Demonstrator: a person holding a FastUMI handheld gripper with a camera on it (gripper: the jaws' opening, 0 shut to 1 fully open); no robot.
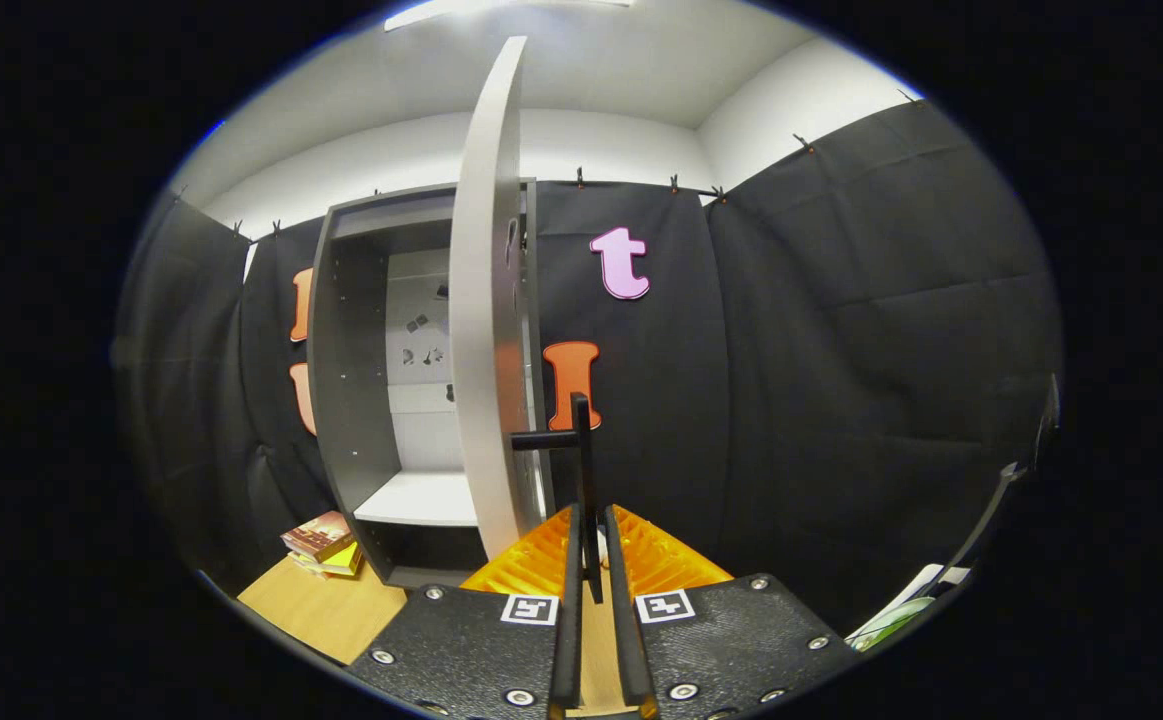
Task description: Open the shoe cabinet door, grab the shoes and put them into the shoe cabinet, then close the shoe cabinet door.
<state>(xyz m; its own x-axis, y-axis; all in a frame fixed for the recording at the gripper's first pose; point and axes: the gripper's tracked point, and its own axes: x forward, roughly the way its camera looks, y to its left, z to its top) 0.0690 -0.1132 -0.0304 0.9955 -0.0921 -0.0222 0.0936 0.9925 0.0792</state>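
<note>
The grey shoe cabinet [351,380] stands against the booth wall on the wooden table [321,605]. Its door [486,330] is swung wide open, and I see it almost edge-on, just ahead of my fingers. A black handle [584,450] sticks out from the door, its upright bar running down between my fingers. My gripper [591,550] is shut on that bar. Inside the cabinet there is a white shelf [421,497] with nothing on it, and a dark lower compartment beneath it.
A small stack of books [321,545] lies on the table at the cabinet's left foot. Black cloth walls close in behind and to the right. Some white and green paper [901,610] lies low beside the right finger.
</note>
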